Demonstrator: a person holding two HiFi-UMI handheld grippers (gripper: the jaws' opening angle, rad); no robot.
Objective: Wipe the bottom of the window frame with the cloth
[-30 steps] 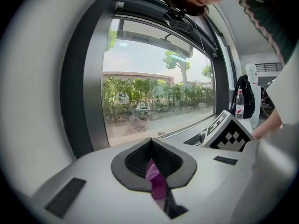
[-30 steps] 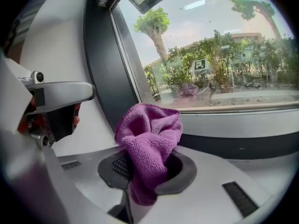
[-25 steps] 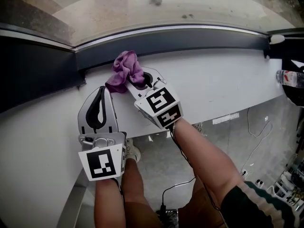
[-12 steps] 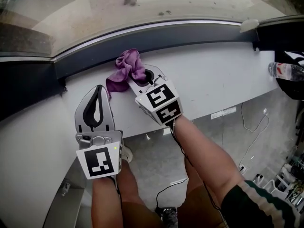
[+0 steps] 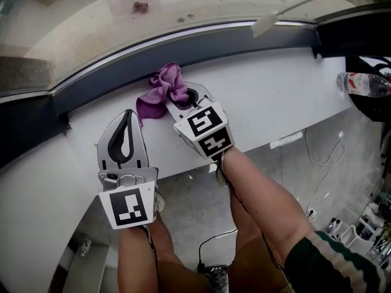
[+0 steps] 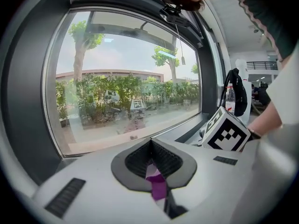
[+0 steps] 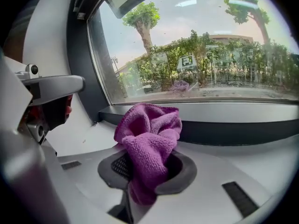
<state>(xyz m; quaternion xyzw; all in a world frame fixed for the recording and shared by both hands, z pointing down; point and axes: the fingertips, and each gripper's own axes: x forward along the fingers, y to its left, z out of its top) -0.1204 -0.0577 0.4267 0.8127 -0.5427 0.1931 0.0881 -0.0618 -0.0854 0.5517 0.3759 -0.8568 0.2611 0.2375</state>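
A crumpled purple cloth (image 5: pixel 162 91) lies against the dark grey bottom rail of the window frame (image 5: pixel 244 41), resting on the white sill (image 5: pixel 275 102). My right gripper (image 5: pixel 176 102) is shut on the cloth's near end. In the right gripper view the cloth (image 7: pixel 149 139) bulges up out of the closed jaws of that gripper (image 7: pixel 147 171), in front of the frame (image 7: pixel 233 129). My left gripper (image 5: pixel 127 118) lies on the sill to the left of the cloth, jaws together. In the left gripper view this gripper (image 6: pixel 154 164) shows only a thin purple sliver in its slit.
A plastic bottle (image 5: pixel 361 84) lies at the sill's right end beside a dark bag. A white window handle (image 5: pixel 264 24) sticks out above the frame. Below the sill are the person's legs, a concrete floor and loose cables (image 5: pixel 324 157).
Both grippers and the cloth have shifted to the right along the frame. The right gripper has kept its hold on the cloth.
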